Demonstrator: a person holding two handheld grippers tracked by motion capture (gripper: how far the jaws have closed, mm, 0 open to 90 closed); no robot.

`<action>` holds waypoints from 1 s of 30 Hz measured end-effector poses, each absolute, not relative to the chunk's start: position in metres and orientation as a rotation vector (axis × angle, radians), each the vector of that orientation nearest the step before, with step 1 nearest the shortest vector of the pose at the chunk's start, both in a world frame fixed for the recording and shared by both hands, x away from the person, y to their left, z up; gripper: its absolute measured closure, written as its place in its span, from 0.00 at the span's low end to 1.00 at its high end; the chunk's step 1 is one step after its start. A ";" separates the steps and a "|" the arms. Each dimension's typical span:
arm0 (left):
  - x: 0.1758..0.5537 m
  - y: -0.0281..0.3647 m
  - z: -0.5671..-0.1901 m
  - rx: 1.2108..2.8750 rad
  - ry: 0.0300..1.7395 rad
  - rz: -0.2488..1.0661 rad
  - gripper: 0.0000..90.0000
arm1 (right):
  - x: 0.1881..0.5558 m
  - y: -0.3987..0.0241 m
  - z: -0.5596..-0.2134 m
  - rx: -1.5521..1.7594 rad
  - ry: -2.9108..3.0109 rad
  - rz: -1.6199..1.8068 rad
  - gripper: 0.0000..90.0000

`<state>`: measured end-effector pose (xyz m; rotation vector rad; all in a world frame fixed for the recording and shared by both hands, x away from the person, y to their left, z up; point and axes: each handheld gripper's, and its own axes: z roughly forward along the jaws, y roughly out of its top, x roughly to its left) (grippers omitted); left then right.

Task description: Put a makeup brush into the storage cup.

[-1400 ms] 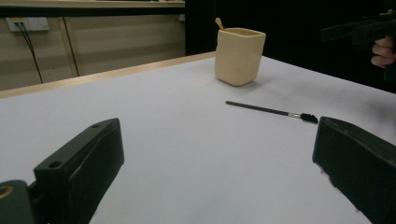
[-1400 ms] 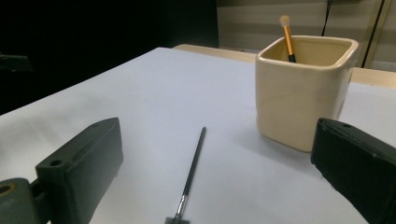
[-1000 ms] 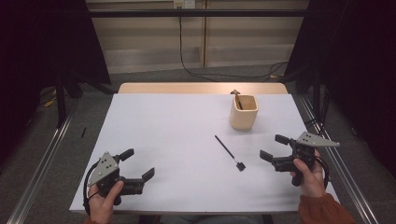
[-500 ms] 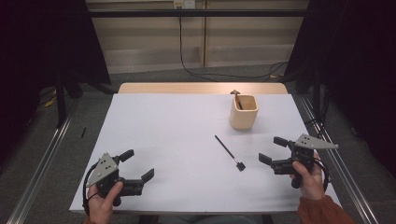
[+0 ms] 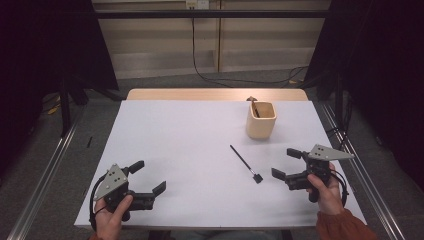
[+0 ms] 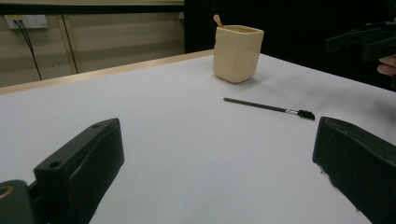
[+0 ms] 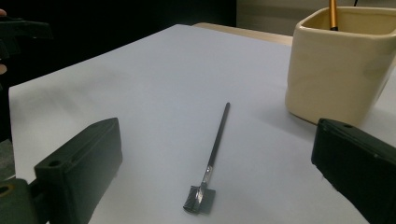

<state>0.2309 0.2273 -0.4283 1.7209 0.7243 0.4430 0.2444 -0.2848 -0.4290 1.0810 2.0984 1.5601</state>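
Item: brush [image 5: 245, 163], thin black handle, small flat head. Lies flat on the white surface [image 5: 185, 150], near the cup [image 5: 261, 120], head toward the right tongs [image 5: 286, 164].

Cup: cream, upright, already carrying one stick [image 7: 333, 14] that leans on its rim.

Right tongs: spread wide, empty, just beside the brush head, jaws level with it.

Left tongs [image 5: 148, 176]: spread wide, empty, well apart from the brush at the near left corner.

Risks, as judged: the handle is slim and lies flush, so the jaws may close over it and skid it away. A pinch at the head leaves the long handle to swing, clip the cup rim and miss the opening.
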 end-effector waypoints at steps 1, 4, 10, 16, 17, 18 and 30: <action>0.231 0.227 -0.428 1.720 0.722 0.444 0.02 | 0.245 -0.284 -0.429 1.075 2.100 1.562 0.01; 0.231 0.227 -0.428 1.720 0.721 0.443 0.02 | 0.249 -0.281 -0.428 1.061 2.122 1.553 0.01; 0.232 0.228 -0.429 1.730 0.727 0.450 0.02 | 0.260 -0.273 -0.428 1.018 2.200 1.520 0.02; 0.233 0.228 -0.429 1.722 0.732 0.436 0.02 | 0.274 -0.264 -0.427 1.031 2.242 1.481 0.03; 0.233 0.228 -0.429 1.723 0.735 0.439 0.02 | 0.277 -0.263 -0.427 1.034 2.251 1.472 0.03; 0.233 0.228 -0.430 1.720 0.736 0.435 0.02 | 0.279 -0.262 -0.427 1.031 2.269 1.460 0.03; 0.235 0.229 -0.430 1.727 0.739 0.439 0.02 | 0.302 -0.244 -0.426 0.974 2.411 1.358 0.25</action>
